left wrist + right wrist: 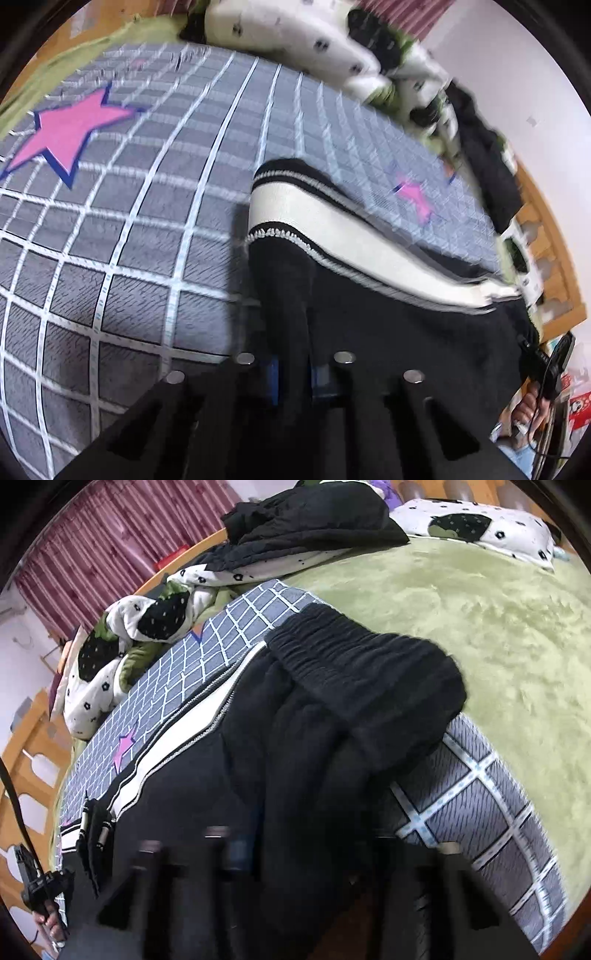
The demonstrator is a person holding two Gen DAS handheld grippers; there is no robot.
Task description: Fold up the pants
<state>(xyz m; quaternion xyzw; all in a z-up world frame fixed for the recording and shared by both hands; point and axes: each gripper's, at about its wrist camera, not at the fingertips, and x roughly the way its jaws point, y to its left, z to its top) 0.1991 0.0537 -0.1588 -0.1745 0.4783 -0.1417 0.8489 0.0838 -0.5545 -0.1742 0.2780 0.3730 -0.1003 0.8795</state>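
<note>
The black pants [388, 325] with a white side stripe [332, 221] lie on a grey grid-pattern mat [129, 229]. My left gripper [291, 373] is shut on a bunched fold of the black cloth at the hem end. In the right wrist view the pants [295, 738] show their elastic waistband [362, 664] lying partly over the green blanket. My right gripper [295, 856] is shut on black cloth below the waistband; its fingers are blurred. The left gripper [37, 882] also shows at the far lower left.
The mat [480, 801] with pink stars [70, 133] lies on a green fleece blanket [461, 598]. A white black-spotted quilt [122, 642] and a dark garment pile [306, 524] lie at the bed's edge. A pillow [476, 528], wooden bed frame [26, 746] and red curtain [103, 539] surround it.
</note>
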